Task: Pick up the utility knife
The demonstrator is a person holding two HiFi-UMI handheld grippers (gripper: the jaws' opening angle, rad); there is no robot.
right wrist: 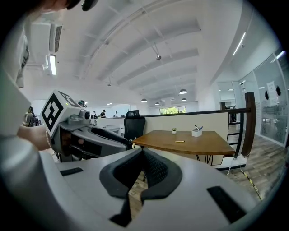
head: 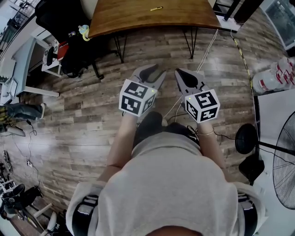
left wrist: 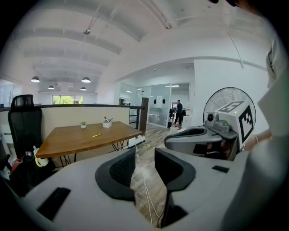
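While both hand-held tools hang side by side over the floor, the left gripper (left wrist: 144, 154) has its dark-padded jaws standing apart with nothing between them. Only boards and a thin white cable (left wrist: 144, 182) show through the gap. The right gripper (right wrist: 142, 151) has its jaws brought together at the tips, and they clasp nothing.

Below them runs a grey-brown wood-plank floor (head: 83, 115), with the cable trailing across it toward the table.

Ahead, well apart from both grippers, stands a brown wooden table on thin black hairpin legs (head: 124, 18). The slim yellow utility knife (head: 156, 8) lies flat on its top, alone near the middle, untouched.

Farther back on the same top sits a small white holder (right wrist: 196, 132) with a few dark sticks poking out of it — pens or tools, I cannot tell which. Near it, not touching, is a tiny white pot with a green plant (right wrist: 174, 131).

A black high-backed office chair (left wrist: 25, 124) stands at the table's left end. A round wire-guard fan (left wrist: 217, 103) stands off to the right. Beyond are a low wall, glass partitions, and a white beamed ceiling with round lamps.
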